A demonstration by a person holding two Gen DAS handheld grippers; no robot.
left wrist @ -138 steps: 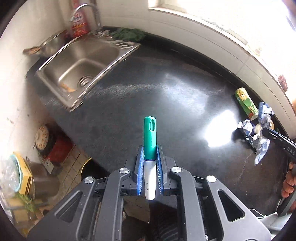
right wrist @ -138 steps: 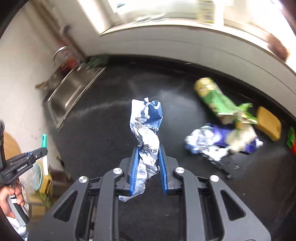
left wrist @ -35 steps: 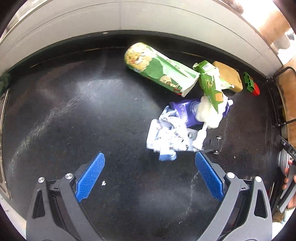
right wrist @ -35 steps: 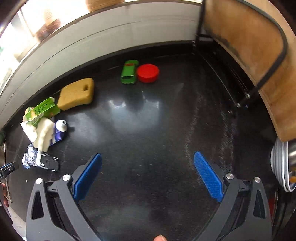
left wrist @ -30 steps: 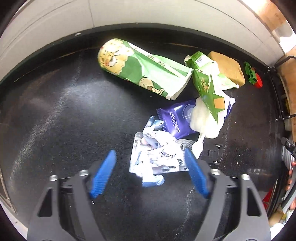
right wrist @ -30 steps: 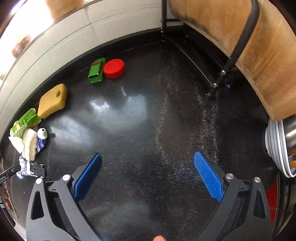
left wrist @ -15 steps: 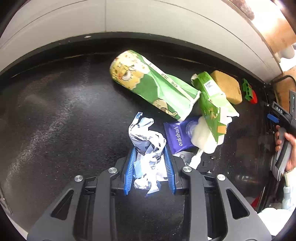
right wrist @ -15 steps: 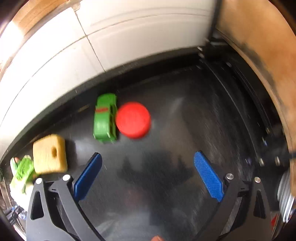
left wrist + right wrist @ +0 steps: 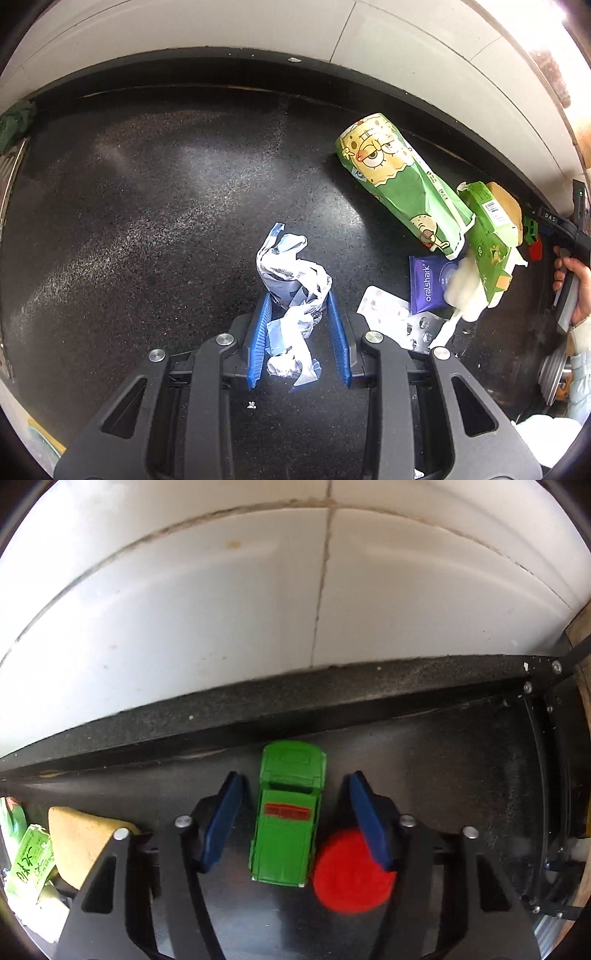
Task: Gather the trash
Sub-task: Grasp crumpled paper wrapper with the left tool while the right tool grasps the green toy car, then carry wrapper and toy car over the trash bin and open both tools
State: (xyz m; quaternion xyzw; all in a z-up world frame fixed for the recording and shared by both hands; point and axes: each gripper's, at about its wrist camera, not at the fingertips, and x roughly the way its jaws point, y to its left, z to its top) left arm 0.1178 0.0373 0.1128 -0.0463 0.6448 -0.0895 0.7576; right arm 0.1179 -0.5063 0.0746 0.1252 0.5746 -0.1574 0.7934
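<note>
My left gripper (image 9: 298, 295) is shut on a crumpled silver-blue wrapper (image 9: 291, 280) and holds it above the black counter (image 9: 147, 221). To its right lie a green cartoon snack bag (image 9: 402, 184), a green carton (image 9: 491, 229), a purple oralshark pouch (image 9: 428, 284) and a blister pack (image 9: 399, 321). My right gripper (image 9: 293, 794) is open, with its blue pads on either side of a green toy car (image 9: 288, 819) by the wall. A red lid (image 9: 351, 878) lies under the right finger.
A yellow sponge (image 9: 81, 845) and the green carton (image 9: 29, 856) sit left of the right gripper. A white tiled wall (image 9: 295, 609) runs along the counter's back. A dark metal rack (image 9: 554, 775) stands at the right.
My left gripper has lifted the wrapper away from the pile and moved left. My right gripper has moved in close and now straddles the green toy car, its jaws narrower.
</note>
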